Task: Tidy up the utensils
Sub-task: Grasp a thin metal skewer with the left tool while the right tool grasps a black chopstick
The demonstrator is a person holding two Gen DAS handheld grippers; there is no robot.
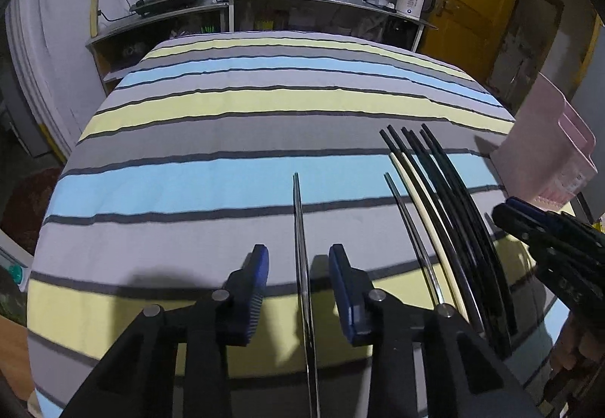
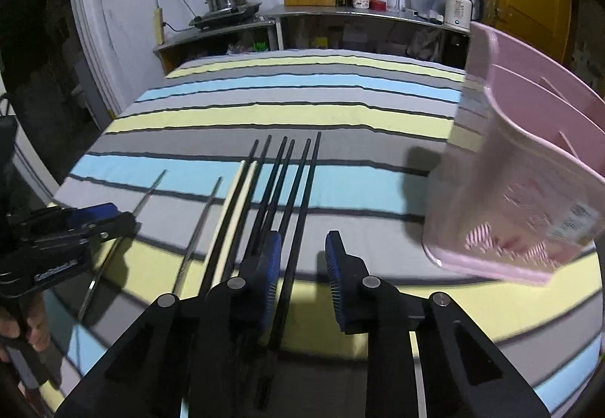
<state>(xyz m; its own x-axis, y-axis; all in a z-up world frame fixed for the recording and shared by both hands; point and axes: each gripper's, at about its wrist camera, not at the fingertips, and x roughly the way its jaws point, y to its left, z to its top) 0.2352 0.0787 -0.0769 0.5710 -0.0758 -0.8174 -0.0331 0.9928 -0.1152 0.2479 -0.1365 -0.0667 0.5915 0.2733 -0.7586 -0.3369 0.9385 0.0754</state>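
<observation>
Striped cloth (image 1: 242, 138) in yellow, blue and grey covers the worktop, with a kitchen counter (image 1: 287, 0) beyond at 12 o'clock. Left tool (image 1: 298, 278) stands part open astride 1 metal chopstick (image 1: 300, 229), pads clear of it. Right tool (image 2: 303, 266) is part open over the black chopsticks (image 2: 298, 183), 1 between its pads, untouched. Pink holder (image 2: 529, 168) stands at 2 o'clock of the right tool.

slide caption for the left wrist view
Left gripper straddling a metal chopstick on the striped cloth, jaws not yet touching it.
</observation>
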